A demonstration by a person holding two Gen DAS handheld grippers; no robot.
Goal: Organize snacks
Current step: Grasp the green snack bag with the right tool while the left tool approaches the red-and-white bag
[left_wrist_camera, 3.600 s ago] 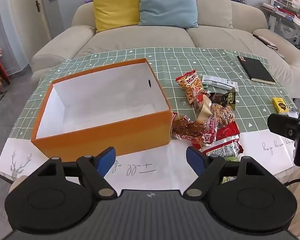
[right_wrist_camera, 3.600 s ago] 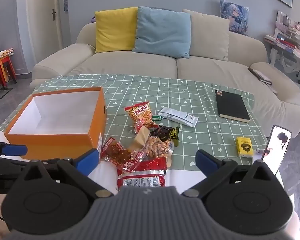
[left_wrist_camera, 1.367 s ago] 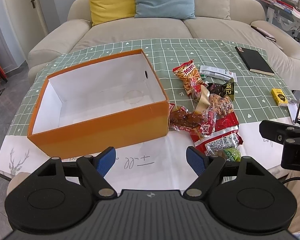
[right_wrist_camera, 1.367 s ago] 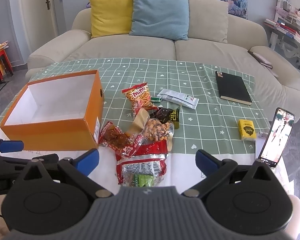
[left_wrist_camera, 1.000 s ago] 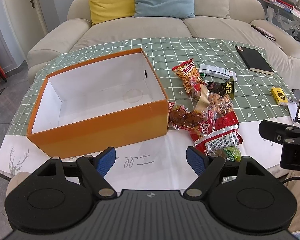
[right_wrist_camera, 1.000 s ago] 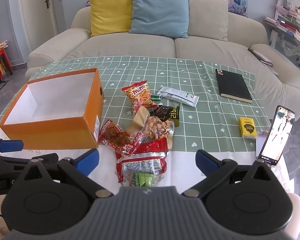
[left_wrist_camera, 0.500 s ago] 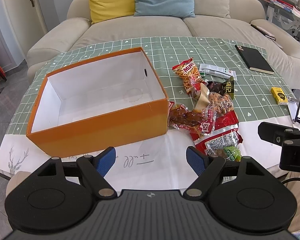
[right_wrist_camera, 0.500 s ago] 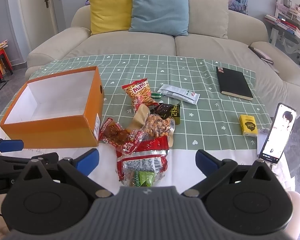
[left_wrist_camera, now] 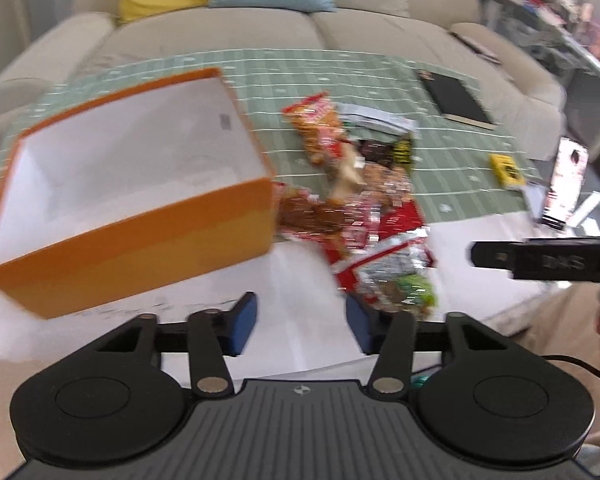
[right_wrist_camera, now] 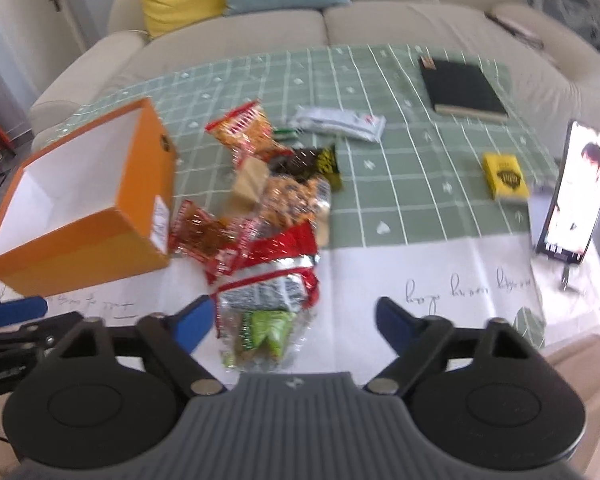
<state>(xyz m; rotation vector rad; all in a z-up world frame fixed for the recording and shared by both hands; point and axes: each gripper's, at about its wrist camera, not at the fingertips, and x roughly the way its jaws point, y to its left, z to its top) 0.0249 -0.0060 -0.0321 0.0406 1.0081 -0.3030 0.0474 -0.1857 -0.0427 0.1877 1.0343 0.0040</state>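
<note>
An empty orange box (left_wrist_camera: 132,200) with a white inside sits on the table's left; it also shows in the right wrist view (right_wrist_camera: 80,208). A pile of snack packets (right_wrist_camera: 268,216) lies just right of it, with a red and green packet (right_wrist_camera: 264,300) nearest me and an orange chips bag (right_wrist_camera: 244,128) at the far end. The pile shows in the left wrist view (left_wrist_camera: 352,208) too. My left gripper (left_wrist_camera: 300,322) is open and empty over the white table edge. My right gripper (right_wrist_camera: 294,316) is open and empty, just above the nearest packet.
A black notebook (right_wrist_camera: 460,88), a yellow small box (right_wrist_camera: 504,176) and a propped phone (right_wrist_camera: 572,192) lie on the right of the green checked cloth (right_wrist_camera: 400,168). A beige sofa (right_wrist_camera: 320,28) with yellow and blue cushions stands behind the table.
Both grippers have moved forward and down toward the table. The right gripper now hangs over the nearest packet. The left gripper's fingers have narrowed somewhat. Both views are motion-blurred.
</note>
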